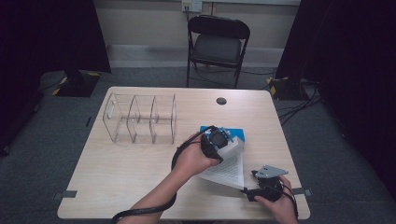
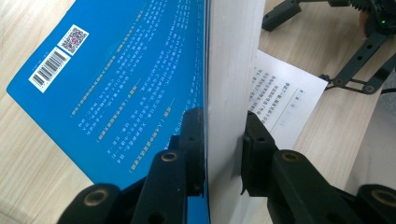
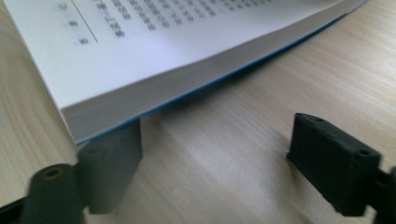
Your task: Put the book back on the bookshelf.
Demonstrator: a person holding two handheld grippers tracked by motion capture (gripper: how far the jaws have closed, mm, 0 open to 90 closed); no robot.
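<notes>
L gripper (image 2: 223, 140) pinches the blue book's (image 2: 116, 79) page block; R gripper (image 3: 229, 154) spread, prob. just under its corner.

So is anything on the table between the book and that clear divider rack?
Nothing visible. The left gripper is clamped on the open book, and bare table lies between it and the clear rack. The right gripper sits open at the book's near corner, away from that stretch.
</notes>
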